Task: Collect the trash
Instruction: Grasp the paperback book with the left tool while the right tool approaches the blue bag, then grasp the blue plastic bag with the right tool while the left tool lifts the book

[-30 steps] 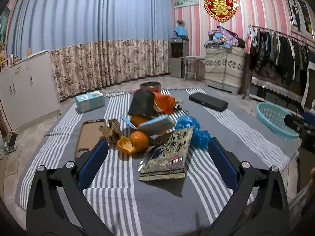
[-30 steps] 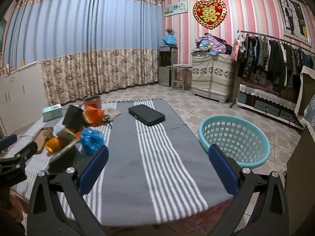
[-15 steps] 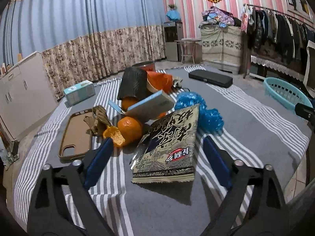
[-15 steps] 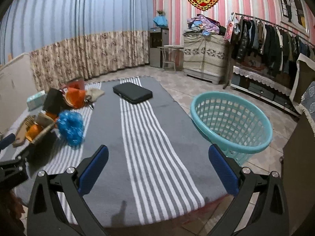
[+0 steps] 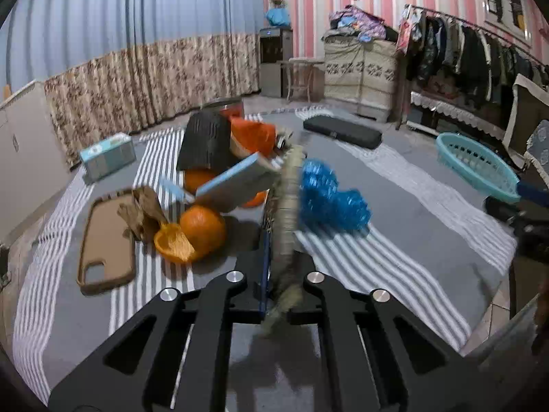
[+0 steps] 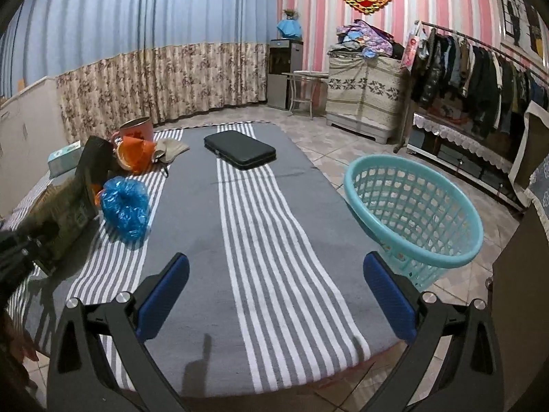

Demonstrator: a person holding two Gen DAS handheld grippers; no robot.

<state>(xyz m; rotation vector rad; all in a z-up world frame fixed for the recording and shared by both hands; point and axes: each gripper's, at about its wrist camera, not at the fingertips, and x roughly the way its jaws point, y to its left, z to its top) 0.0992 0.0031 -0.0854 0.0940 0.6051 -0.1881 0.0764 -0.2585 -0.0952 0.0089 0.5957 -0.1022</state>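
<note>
My left gripper (image 5: 276, 250) is shut on a printed snack wrapper (image 5: 288, 202), which stands edge-on between the pads, lifted at its near end. In the right wrist view the same wrapper (image 6: 65, 206) slants up from the left gripper (image 6: 20, 250). Behind it lies a heap of trash: a blue plastic bag (image 5: 333, 199), an orange (image 5: 202, 226) with peel (image 5: 173, 245), crumpled brown paper (image 5: 140, 209) and a small blue box (image 5: 236, 182). My right gripper (image 6: 276, 264) is open and holds nothing, above the striped cloth (image 6: 274, 223). A teal basket (image 6: 456, 261) stands right of it.
A brown phone case (image 5: 106, 240), a tissue box (image 5: 106, 158), a black case (image 6: 240, 149), a red mug (image 6: 137, 128) and an orange bag (image 6: 135, 154) lie on the cloth. A clothes rack (image 6: 480, 65) and cabinets line the far wall.
The left gripper has closed on the wrapper, which has gone from lying flat to standing on edge. Both grippers have moved forward and sunk a little; the basket looms closer on the right.
</note>
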